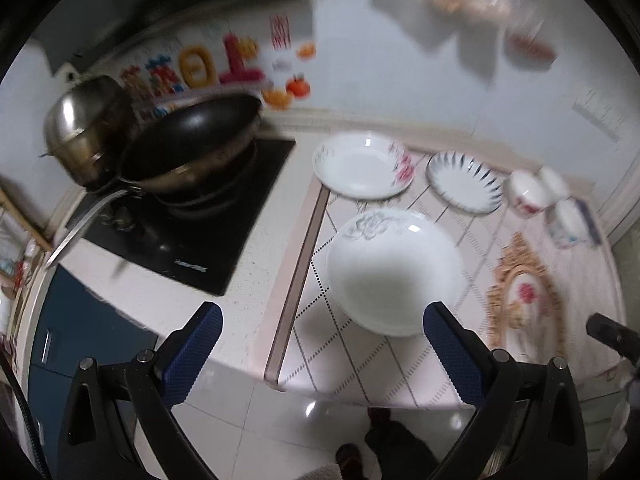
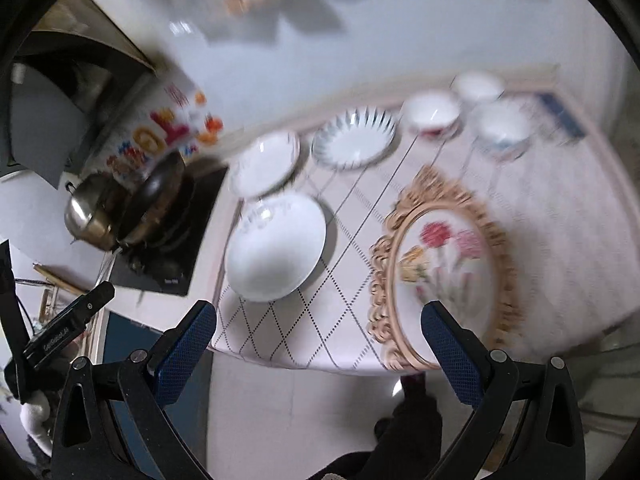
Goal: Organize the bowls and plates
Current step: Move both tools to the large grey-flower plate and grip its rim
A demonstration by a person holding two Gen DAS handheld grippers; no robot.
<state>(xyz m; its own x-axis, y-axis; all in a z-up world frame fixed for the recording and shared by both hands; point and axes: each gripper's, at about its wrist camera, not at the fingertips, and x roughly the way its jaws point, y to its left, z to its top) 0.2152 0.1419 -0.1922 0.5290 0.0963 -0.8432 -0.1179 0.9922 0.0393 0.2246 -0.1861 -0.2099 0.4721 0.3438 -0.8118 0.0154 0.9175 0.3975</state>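
Note:
A large white plate [image 1: 394, 270] [image 2: 276, 246] lies near the front left of the tiled table. Behind it lie a white plate with pink flowers [image 1: 362, 165] [image 2: 266, 164] and a plate with dark ray marks [image 1: 464, 182] [image 2: 354, 138]. Three small white bowls [image 1: 528, 194] [image 2: 432, 114] stand at the back right. My left gripper [image 1: 322, 354] is open and empty, above the table's front edge just short of the large plate. My right gripper [image 2: 318, 350] is open and empty, over the front edge between the large plate and a framed mat.
An oval gold-framed flower mat [image 1: 528, 298] [image 2: 444, 268] lies at the table's right. To the left, a black wok [image 1: 192, 142] and a steel pot [image 1: 84, 128] sit on a black cooktop [image 1: 208, 240]. The left gripper's body shows in the right wrist view [image 2: 68, 322].

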